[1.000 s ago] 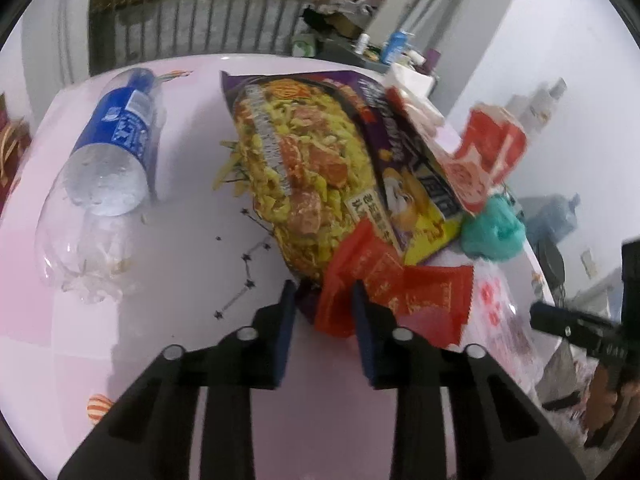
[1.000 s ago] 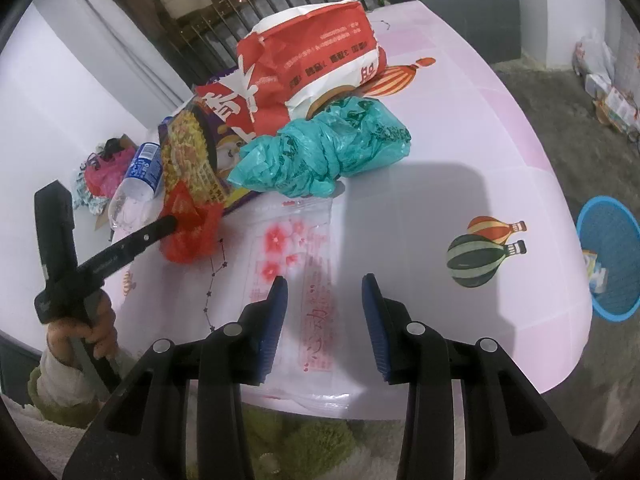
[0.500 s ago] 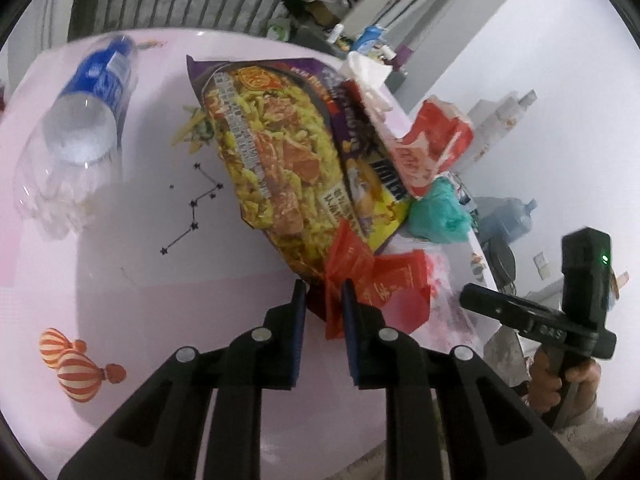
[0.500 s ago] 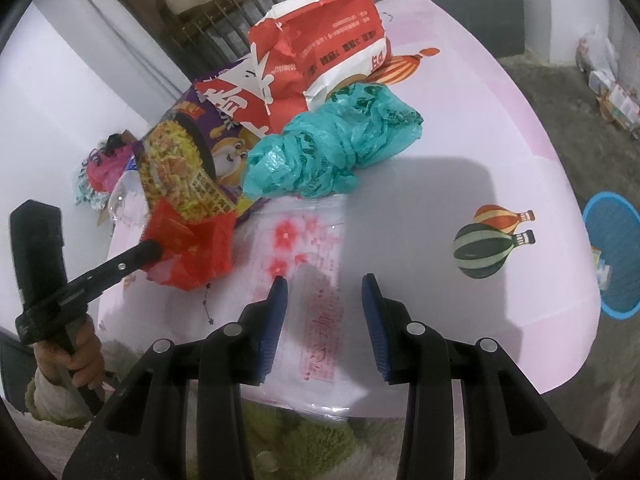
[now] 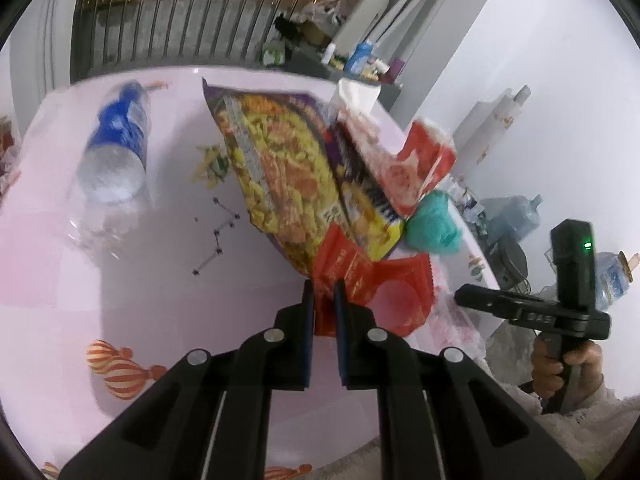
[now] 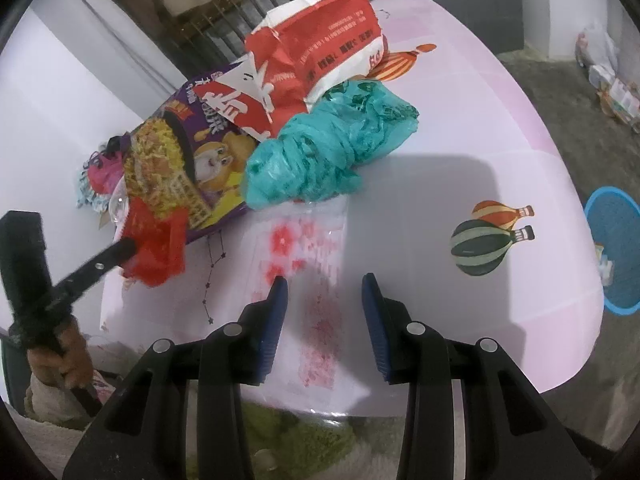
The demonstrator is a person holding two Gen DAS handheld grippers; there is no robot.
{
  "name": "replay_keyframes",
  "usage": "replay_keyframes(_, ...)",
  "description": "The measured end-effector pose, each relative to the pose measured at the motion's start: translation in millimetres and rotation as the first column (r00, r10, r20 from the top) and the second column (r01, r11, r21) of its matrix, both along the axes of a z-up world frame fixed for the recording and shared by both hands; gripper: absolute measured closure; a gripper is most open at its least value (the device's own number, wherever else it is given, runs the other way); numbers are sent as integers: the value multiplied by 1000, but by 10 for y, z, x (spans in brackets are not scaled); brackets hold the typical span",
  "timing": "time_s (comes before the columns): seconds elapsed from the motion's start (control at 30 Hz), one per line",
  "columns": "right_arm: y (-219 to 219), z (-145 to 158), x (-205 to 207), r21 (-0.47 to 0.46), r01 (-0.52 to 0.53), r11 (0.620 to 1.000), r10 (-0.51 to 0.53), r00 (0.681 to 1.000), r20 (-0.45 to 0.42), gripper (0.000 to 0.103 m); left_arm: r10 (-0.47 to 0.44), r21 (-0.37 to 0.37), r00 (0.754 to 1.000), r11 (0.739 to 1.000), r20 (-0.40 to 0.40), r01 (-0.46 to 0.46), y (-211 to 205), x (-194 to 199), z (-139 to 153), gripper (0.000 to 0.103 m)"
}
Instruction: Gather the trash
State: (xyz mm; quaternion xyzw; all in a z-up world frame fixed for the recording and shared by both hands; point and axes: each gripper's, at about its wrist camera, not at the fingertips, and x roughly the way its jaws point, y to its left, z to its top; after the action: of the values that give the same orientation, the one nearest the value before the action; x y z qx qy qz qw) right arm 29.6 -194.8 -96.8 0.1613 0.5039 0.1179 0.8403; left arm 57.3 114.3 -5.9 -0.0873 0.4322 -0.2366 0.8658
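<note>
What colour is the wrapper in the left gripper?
Red. The wrapper sits between the closing left gripper jaws; the left wrist view shows it best.

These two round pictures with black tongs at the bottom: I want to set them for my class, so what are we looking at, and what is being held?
A person holds a two-finger gripper in each hand, each carrying a fisheye camera looking along its fingers. The left gripper is closing on a small red wrapper. The right gripper is open and empty above a clear printed bag. On the pink table lie a purple noodle-snack bag, a red-and-white bag, a crumpled teal plastic bag and a plastic bottle.
</note>
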Motion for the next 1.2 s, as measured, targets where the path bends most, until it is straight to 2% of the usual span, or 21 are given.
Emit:
replay_keyframes(0.13, -5, -1, 3, 0, 0, 1000, 0, 1000, 1, 66, 4, -2, 999, 1000, 51, -4, 55, -24, 133, 94)
replay_keyframes(0.27, -10, 0, 7, 2, -1, 1000, 1, 1000, 0, 66, 4, 101, 992, 995, 126, -17, -19, -59, 171, 94)
replay_keyframes(0.43, -16, -2, 11, 4, 2, 1000, -2, 1000, 0, 66, -47, 42, 991, 998, 123, 42, -115, -94, 195, 94)
replay_keyframes(0.6, -23, -2, 32, 7, 3, 1000, -3, 1000, 1, 67, -52, 90, 990, 995, 129, 41, -203, -80, 137, 94)
replay_keyframes(0.77, -22, -14, 17, 9, 3, 1000, -3, 1000, 2, 67, -12, 90, 992, 996, 126, 0, -112, -36, 100, 93)
replay_keyframes(0.83, -22, -16, 17, 10, 3, 1000, -3, 1000, 2, 67, -30, 84, 992, 996, 119, 20, -105, -43, 88, 86)
replay_keyframes(0.9, -19, -15, 15, 10, 4, 1000, -4, 1000, 1, 67, -67, 91, 989, 994, 128, 56, -157, -82, 84, 63)
replay_keyframes(1.0, -25, -8, -2, 10, 4, 1000, -4, 1000, 2, 67, -144, 129, 975, 984, 166, 124, -314, -170, 53, 55)
replay_keyframes(1.07, -26, -8, -3, 9, 3, 1000, -3, 1000, 2, 67, -194, 197, 963, 968, 185, 157, -457, -199, -17, 55)
replay_keyframes(1.17, -22, -5, -13, 9, 3, 1000, -3, 1000, 2, 67, -261, 354, 941, 919, 217, 174, -682, -209, -181, 55)
replay_keyframes(1.2, -21, -5, -14, 8, 4, 1000, -4, 1000, 2, 67, -283, 413, 933, 894, 223, 173, -751, -204, -251, 55)
